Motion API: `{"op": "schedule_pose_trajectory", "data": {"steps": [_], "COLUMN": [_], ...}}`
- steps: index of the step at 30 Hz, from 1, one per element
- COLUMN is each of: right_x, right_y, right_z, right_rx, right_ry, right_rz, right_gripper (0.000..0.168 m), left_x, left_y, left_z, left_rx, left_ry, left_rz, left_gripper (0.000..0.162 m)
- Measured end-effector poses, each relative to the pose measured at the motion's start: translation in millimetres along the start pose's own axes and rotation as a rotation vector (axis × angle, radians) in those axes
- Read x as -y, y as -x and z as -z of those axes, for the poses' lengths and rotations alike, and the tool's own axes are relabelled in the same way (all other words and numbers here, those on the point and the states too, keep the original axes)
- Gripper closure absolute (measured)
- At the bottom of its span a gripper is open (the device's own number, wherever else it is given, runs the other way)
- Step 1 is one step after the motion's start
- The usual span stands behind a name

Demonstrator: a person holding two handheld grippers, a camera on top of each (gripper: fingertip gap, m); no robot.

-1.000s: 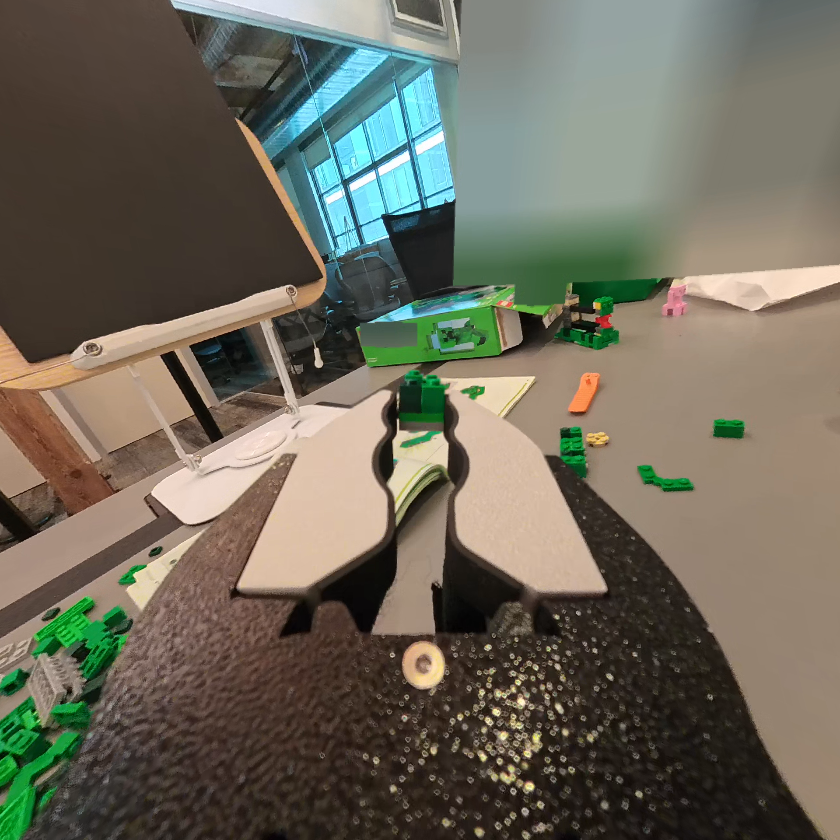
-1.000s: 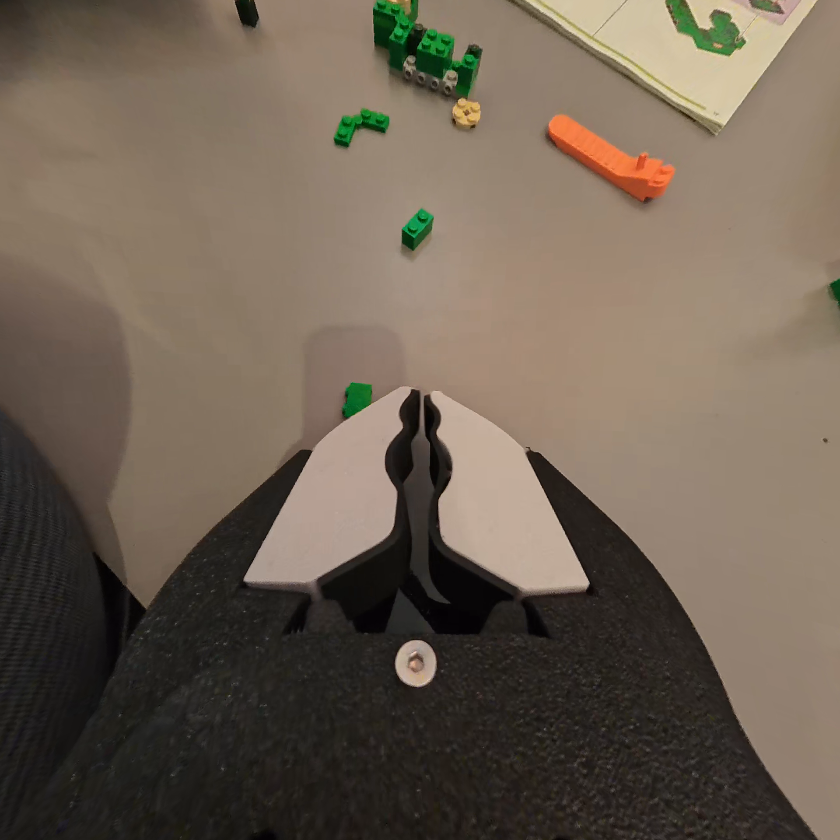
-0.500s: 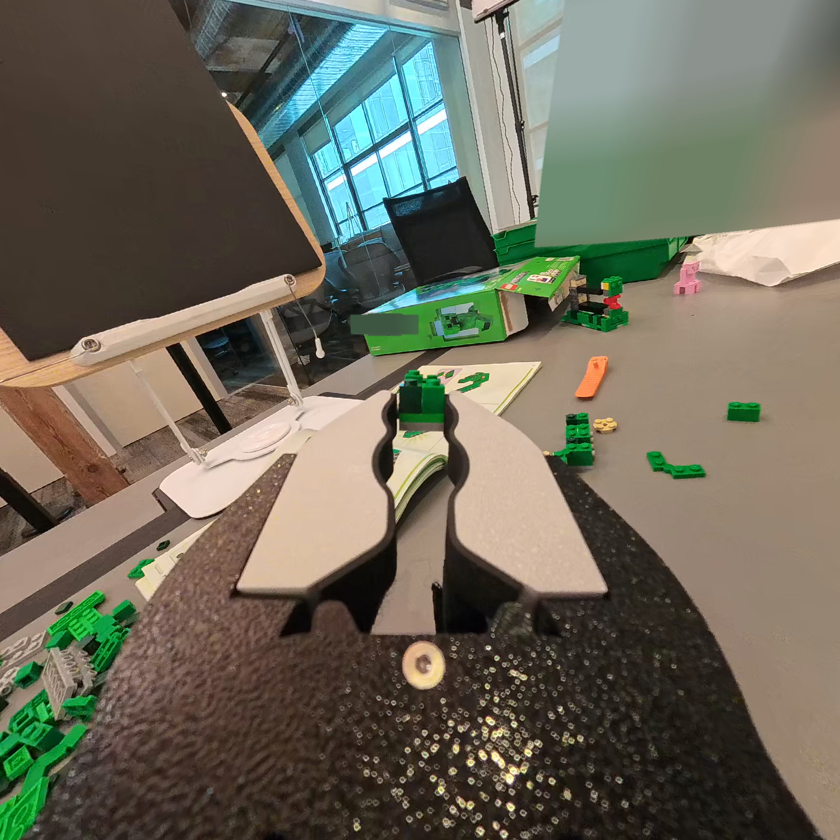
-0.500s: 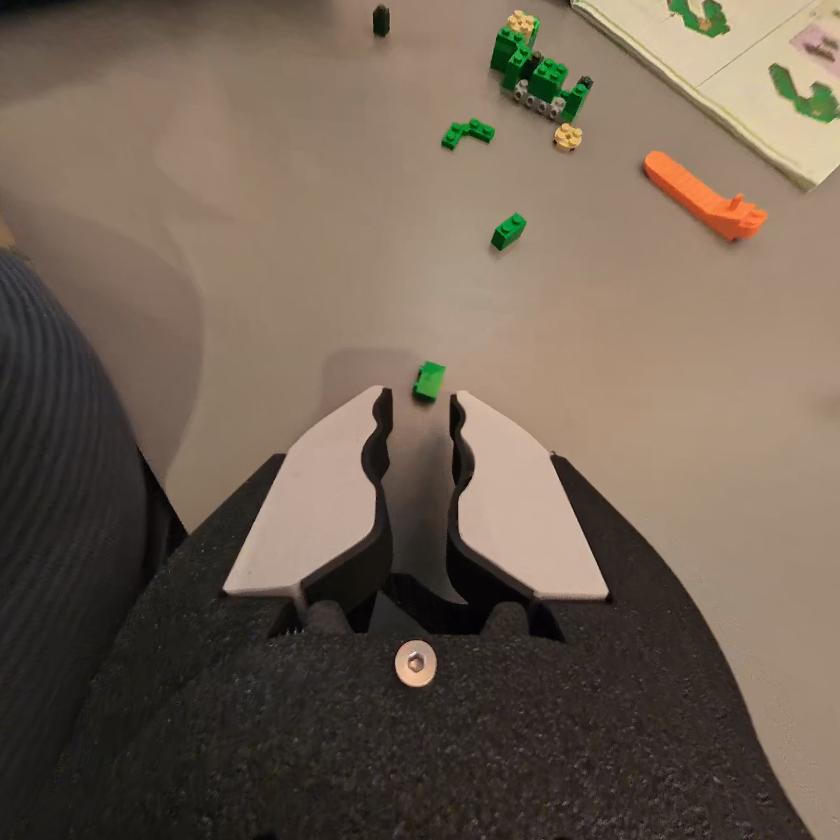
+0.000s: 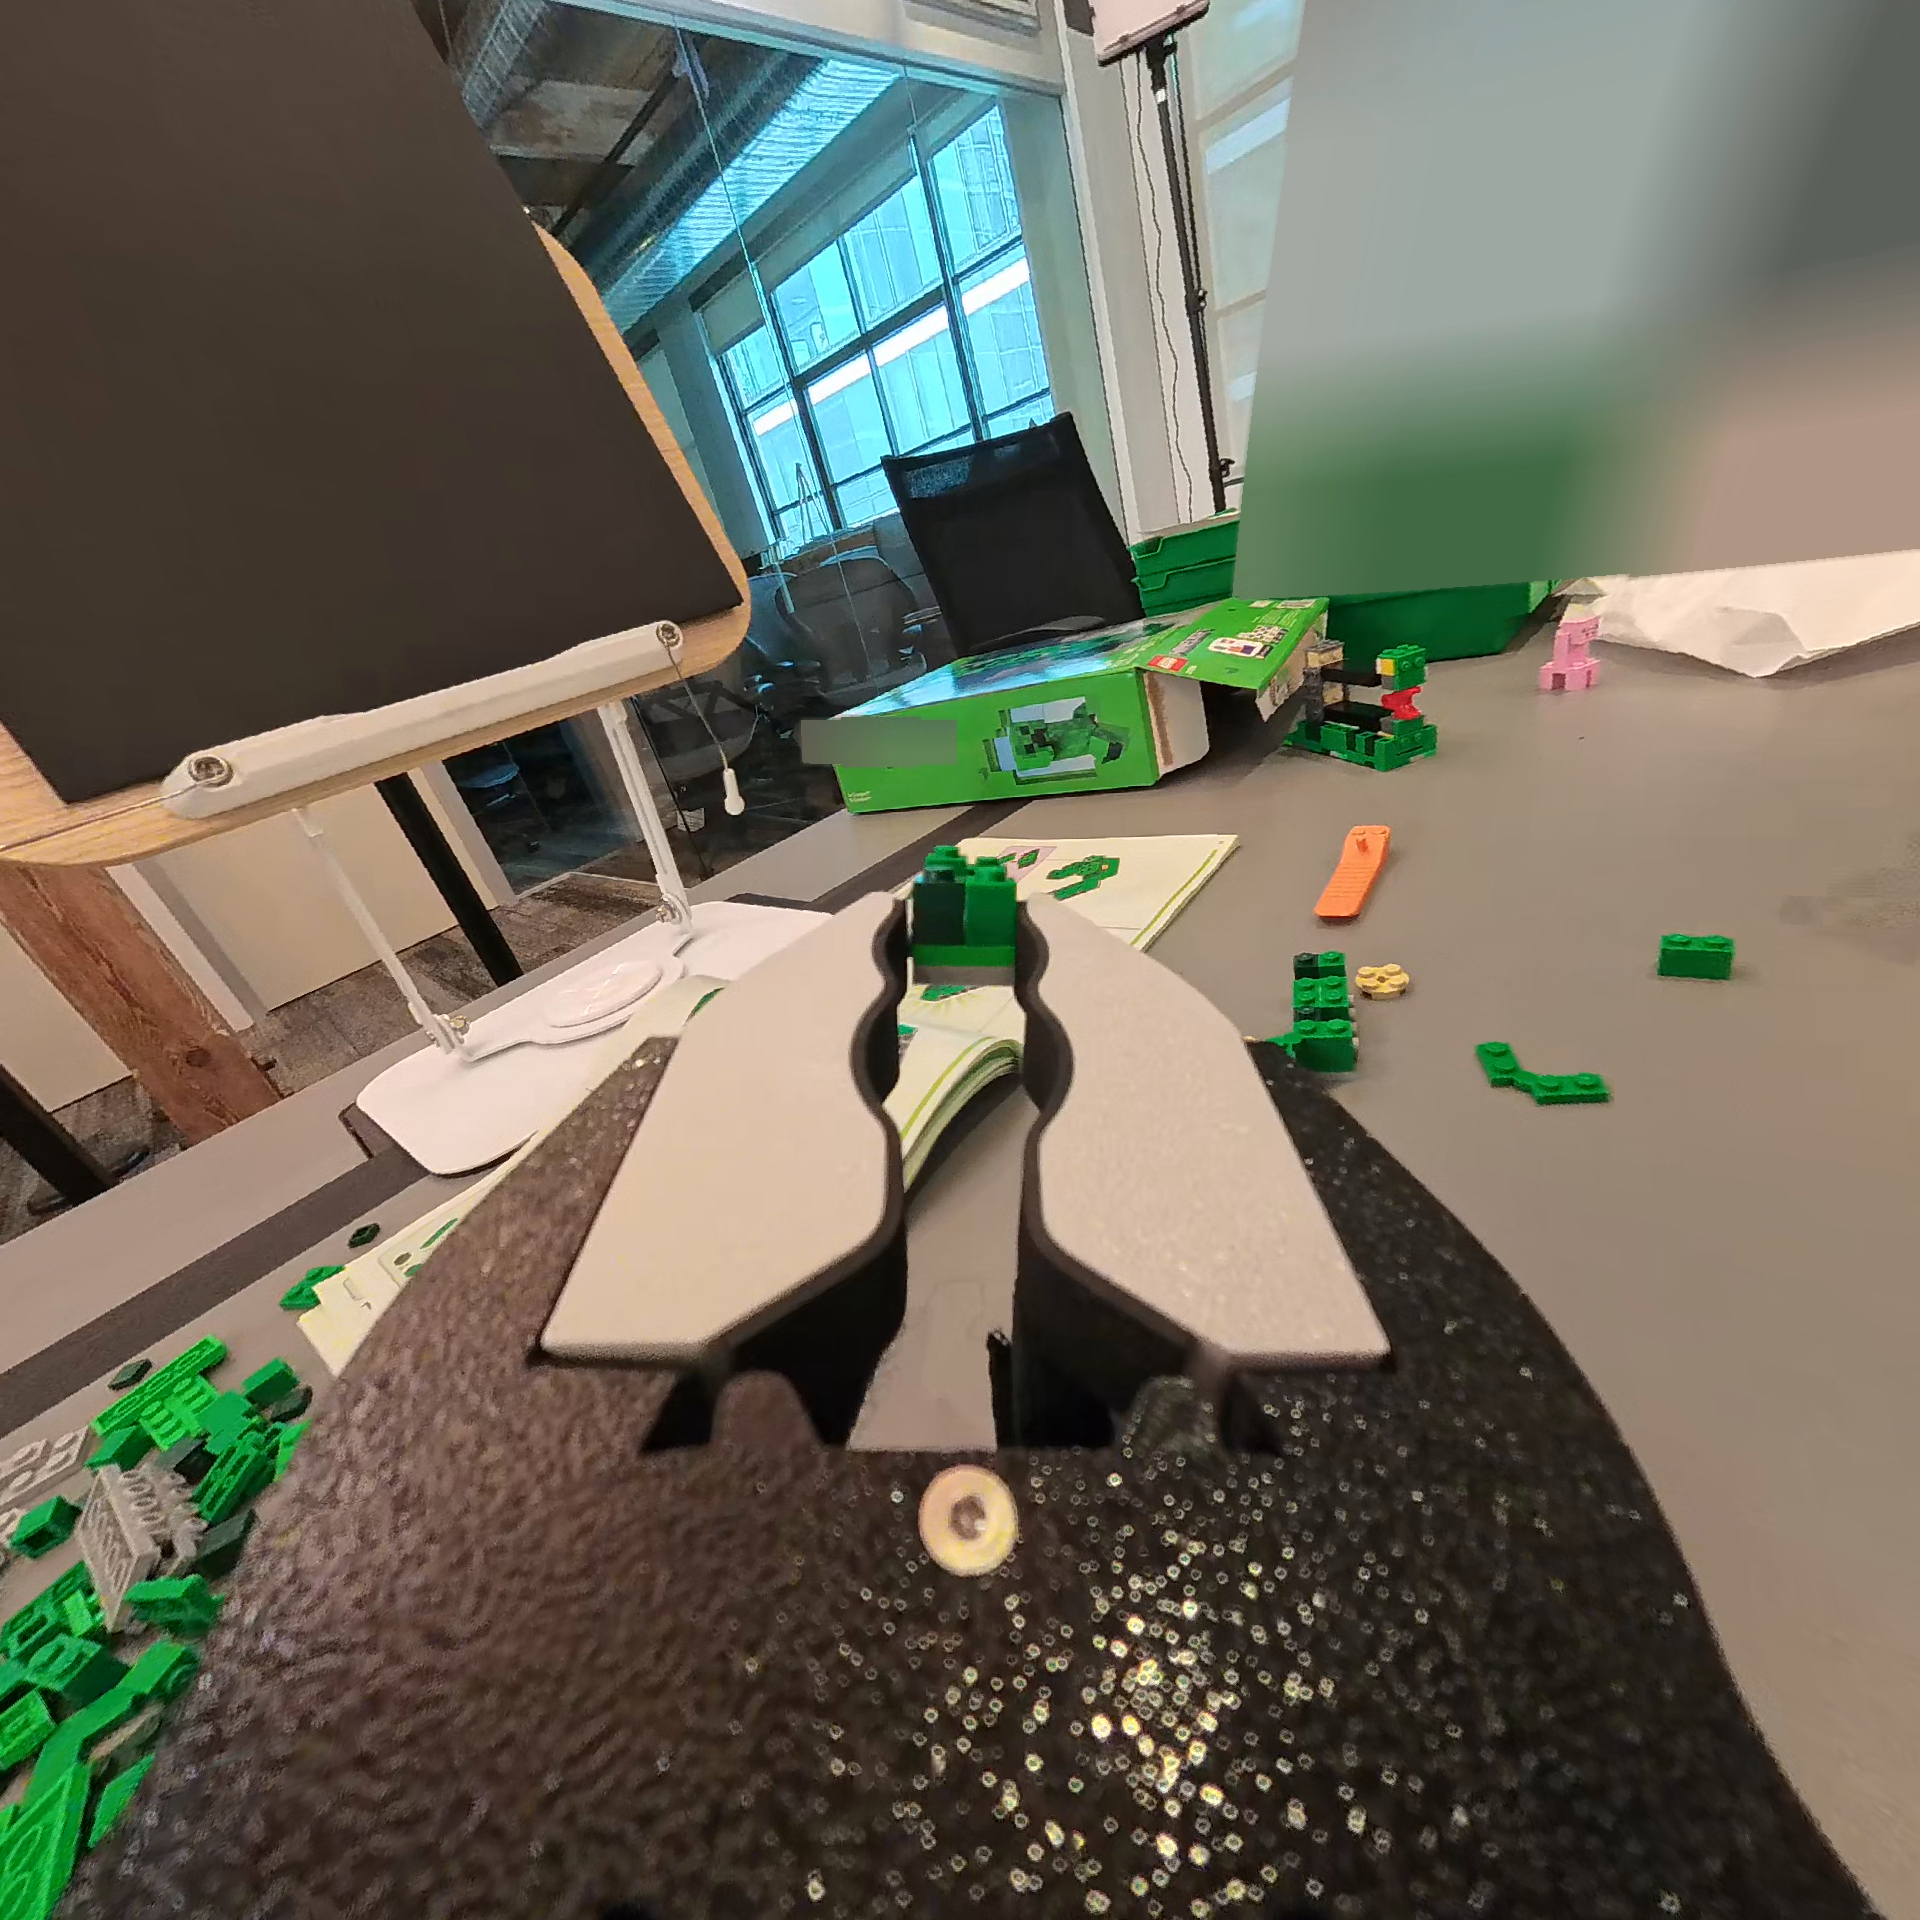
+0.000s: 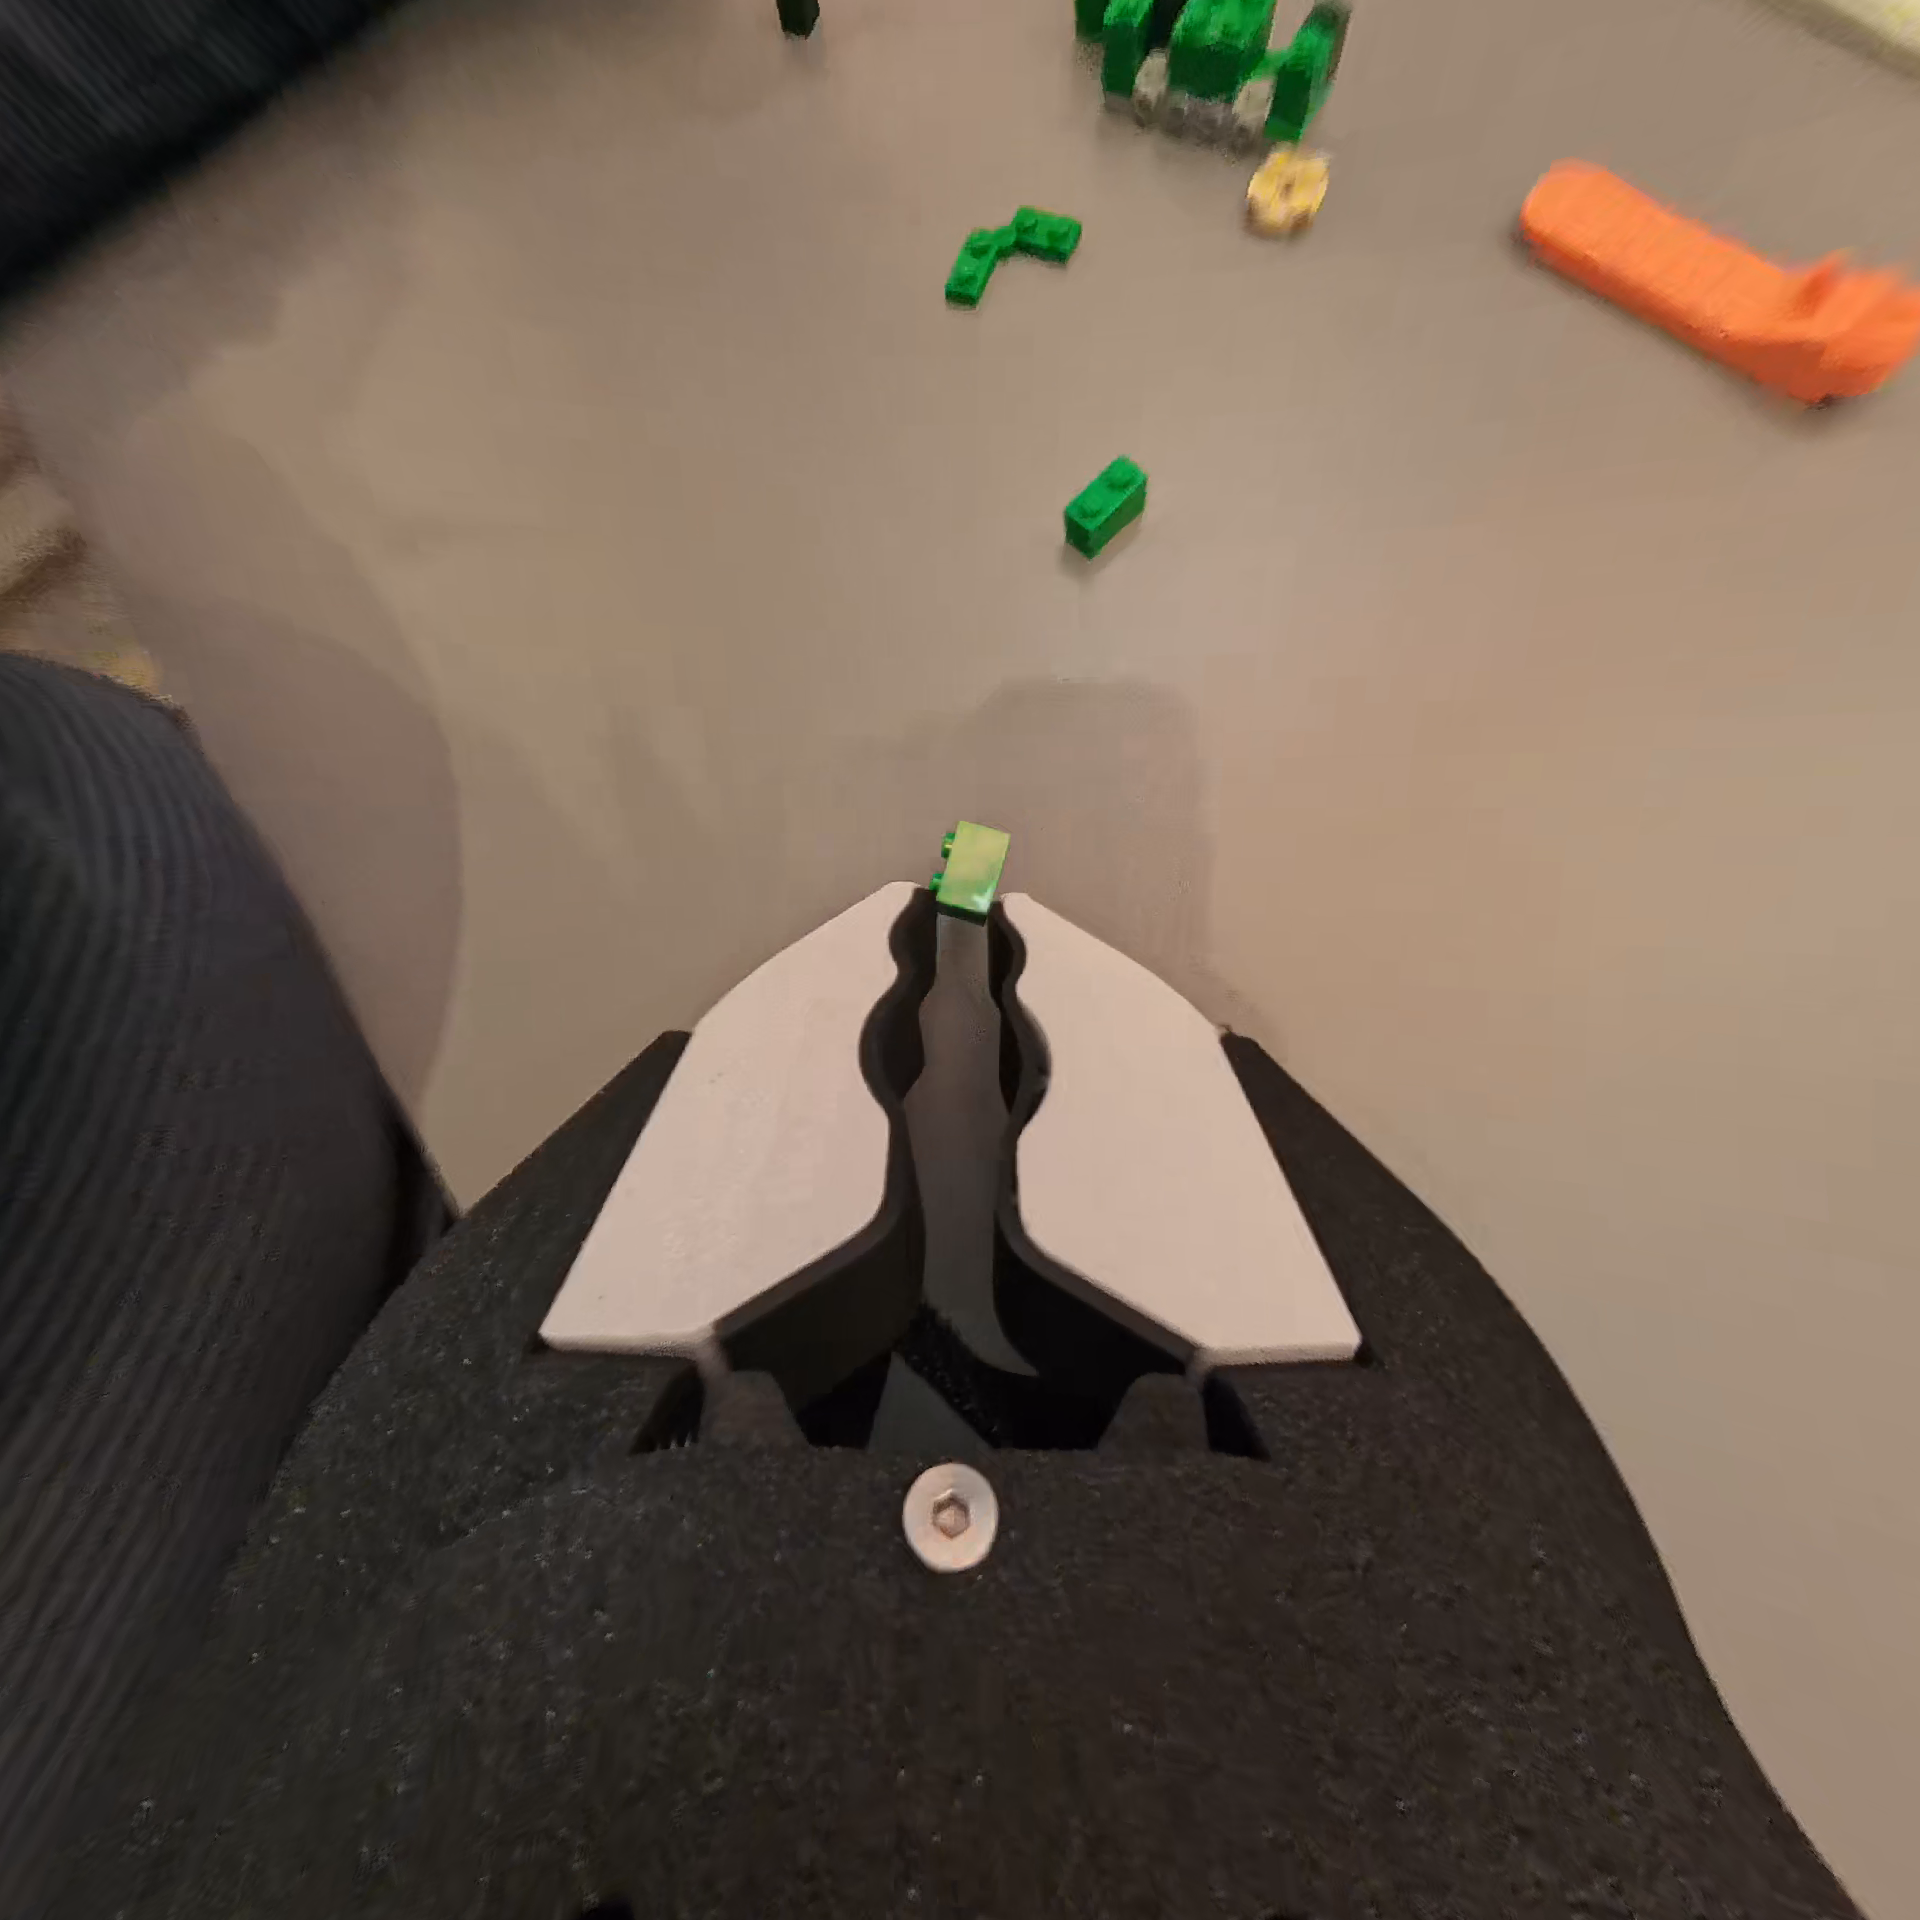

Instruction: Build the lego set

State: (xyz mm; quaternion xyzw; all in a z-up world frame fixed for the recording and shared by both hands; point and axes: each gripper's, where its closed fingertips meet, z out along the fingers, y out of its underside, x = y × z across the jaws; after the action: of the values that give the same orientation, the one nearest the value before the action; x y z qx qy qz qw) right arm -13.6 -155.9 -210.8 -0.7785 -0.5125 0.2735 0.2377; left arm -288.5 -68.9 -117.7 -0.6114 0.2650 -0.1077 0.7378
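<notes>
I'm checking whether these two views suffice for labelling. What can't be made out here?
- Left wrist view: a blur patch covers the upper right; the brick pile is cut by the left edge.
- Right wrist view: motion blur smears the orange tool and green assembly, both cut by edges.
</notes>
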Motion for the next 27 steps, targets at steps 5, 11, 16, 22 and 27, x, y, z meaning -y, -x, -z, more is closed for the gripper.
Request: {"op": "schedule_pose_trajectory", "data": {"steps": [5,11,16,22,27], "right_x": [-14.4,-34.9,-37.9,-39.7,-43.3], "right_y": [7.4,-2.3,-10.1,-4.2,-10.0], "right_z": [22.4,42.1,45.8,45.8,36.7], "right_rx": [0.519,0.694,0.743,0.914,0.88], "right_ry": [0.389,0.844,1.077,1.173,1.258], "right_rz": [-0.372,-0.33,-0.25,-0.074,-0.013], "right_gripper": [0.159,0.159,0.159,0.159,0.159], "left_x": [1.1,2.0,2.6,3.7,4.1], "left_y": [1.0,0.8,-0.5,-3.2,-4.9], "left_z": [1.0,1.4,0.9,-0.2,-0.7], "left_rx": [0.004,0.004,-0.006,-0.02,-0.03], "left_ry": [-0.009,-0.012,-0.016,-0.021,-0.022], "left_rz": [0.01,0.008,0.012,0.014,0.013], "left_gripper": [0.144,0.144,0.144,0.144,0.144]}}
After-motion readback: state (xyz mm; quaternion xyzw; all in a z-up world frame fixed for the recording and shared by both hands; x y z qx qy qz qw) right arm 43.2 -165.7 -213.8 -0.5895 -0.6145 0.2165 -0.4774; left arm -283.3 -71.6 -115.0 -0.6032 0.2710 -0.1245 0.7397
